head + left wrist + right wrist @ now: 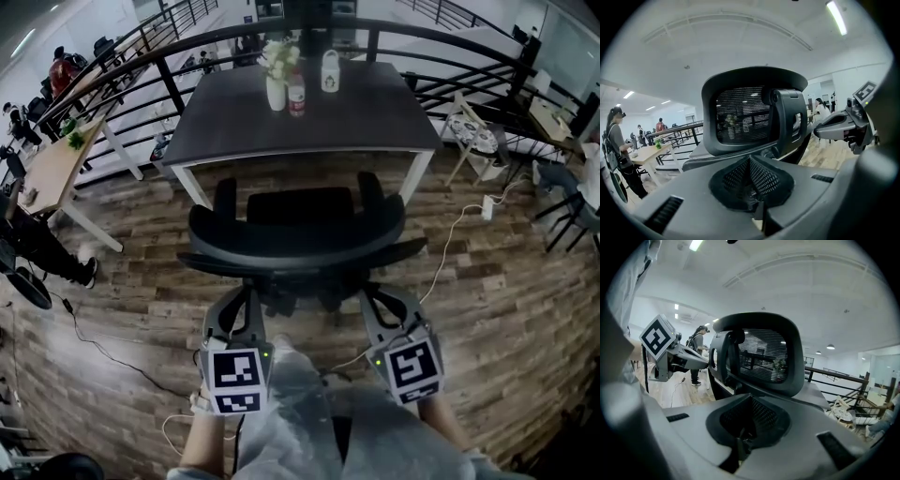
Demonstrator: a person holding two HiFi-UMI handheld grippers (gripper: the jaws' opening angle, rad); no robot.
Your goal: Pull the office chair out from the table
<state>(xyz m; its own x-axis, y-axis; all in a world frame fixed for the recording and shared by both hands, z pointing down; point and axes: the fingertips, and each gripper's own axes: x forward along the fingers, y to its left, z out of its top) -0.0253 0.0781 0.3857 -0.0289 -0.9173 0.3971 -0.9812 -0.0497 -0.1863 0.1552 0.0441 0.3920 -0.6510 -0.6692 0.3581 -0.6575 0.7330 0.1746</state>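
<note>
The black office chair [295, 234] stands on the wood floor, its seat partly under the dark table [375, 122]. My left gripper [246, 314] and right gripper [377, 309] reach its back from behind, side by side. In the left gripper view the left gripper [752, 187] is shut, with the backrest's black mesh [761, 176] bunched between the jaws. The right gripper [743, 430] is likewise shut on the mesh [761, 416]. Beyond each pair of jaws rises the chair's headrest [745, 112] [764, 352]. Each gripper view also shows the other gripper [843, 126] [675, 357] beside it.
On the table stand a vase of flowers [275, 80], a bottle [296, 96] and a white container [330, 71]. A curved black railing [141, 66] runs behind it. A white cable and power strip [487, 207] lie on the floor at right. A wooden desk [52, 169] stands at left.
</note>
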